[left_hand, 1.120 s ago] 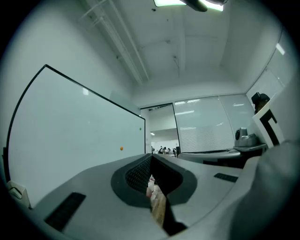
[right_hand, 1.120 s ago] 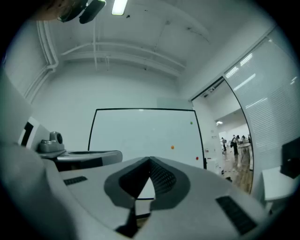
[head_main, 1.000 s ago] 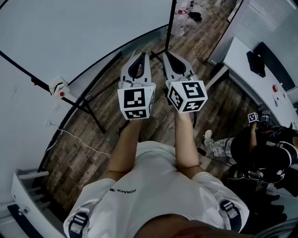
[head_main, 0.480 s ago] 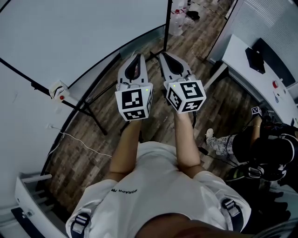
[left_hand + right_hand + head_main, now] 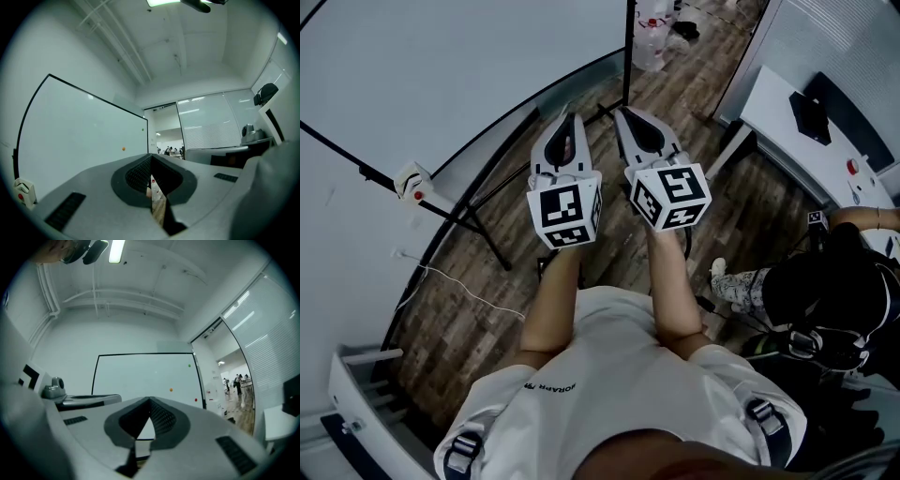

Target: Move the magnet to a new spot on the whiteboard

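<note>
The whiteboard [image 5: 441,56] stands ahead and to my left on a black stand. On it, the right gripper view shows three small magnets: orange [image 5: 171,389], green [image 5: 189,365] and red [image 5: 195,400]. The left gripper view shows the orange magnet [image 5: 123,148] and the green magnet [image 5: 143,130] on the whiteboard [image 5: 79,140]. My left gripper [image 5: 563,119] and right gripper [image 5: 623,112] are side by side at chest height, pointing toward the board and well short of it. Both are shut, tips touching, with nothing between them [image 5: 151,158] [image 5: 150,401].
A white eraser box [image 5: 412,178] sits at the board's lower rail. The stand's black legs [image 5: 478,220] spread over the wood floor, and a white cable [image 5: 459,281] trails beside them. A white desk [image 5: 806,122] stands at the right, with a seated person [image 5: 825,300] near it.
Both grippers have drifted slightly left and forward in the head view, still shut. The person at the right has shifted an arm.
</note>
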A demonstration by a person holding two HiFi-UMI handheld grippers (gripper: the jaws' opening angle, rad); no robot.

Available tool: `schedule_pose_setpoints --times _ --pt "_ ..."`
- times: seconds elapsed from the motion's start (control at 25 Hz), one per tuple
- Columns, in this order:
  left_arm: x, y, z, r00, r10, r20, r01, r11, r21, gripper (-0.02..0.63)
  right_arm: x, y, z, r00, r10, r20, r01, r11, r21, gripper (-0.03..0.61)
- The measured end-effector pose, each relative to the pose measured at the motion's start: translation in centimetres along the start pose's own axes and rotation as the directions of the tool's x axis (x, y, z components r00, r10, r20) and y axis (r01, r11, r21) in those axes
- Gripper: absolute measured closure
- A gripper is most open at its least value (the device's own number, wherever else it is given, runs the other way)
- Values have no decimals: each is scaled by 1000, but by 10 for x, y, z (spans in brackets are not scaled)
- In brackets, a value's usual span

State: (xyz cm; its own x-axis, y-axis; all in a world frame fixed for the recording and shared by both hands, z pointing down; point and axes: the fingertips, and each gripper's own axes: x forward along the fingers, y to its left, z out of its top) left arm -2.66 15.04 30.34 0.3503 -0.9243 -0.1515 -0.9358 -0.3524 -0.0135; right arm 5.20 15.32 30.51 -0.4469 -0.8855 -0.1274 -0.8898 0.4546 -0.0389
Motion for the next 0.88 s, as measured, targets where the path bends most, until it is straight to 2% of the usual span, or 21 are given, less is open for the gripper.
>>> schedule_pose_setpoints --times 0.24,0.44,0.88 --pt "-18 -23 -5 1000 30 -5 -30 999 34 612 -24 -10 -1 1000 10 8 -10 1000 2 565" --pt "-19 -27 -11 999 47 -20 -46 998 32 612 -27 -11 -3 1000 29 3 -29 1000 1 565" --pt "19 -25 -21 999 42 -6 -42 999 16 612 -1 -30 -7 999 37 2 -37 999 -23 565"
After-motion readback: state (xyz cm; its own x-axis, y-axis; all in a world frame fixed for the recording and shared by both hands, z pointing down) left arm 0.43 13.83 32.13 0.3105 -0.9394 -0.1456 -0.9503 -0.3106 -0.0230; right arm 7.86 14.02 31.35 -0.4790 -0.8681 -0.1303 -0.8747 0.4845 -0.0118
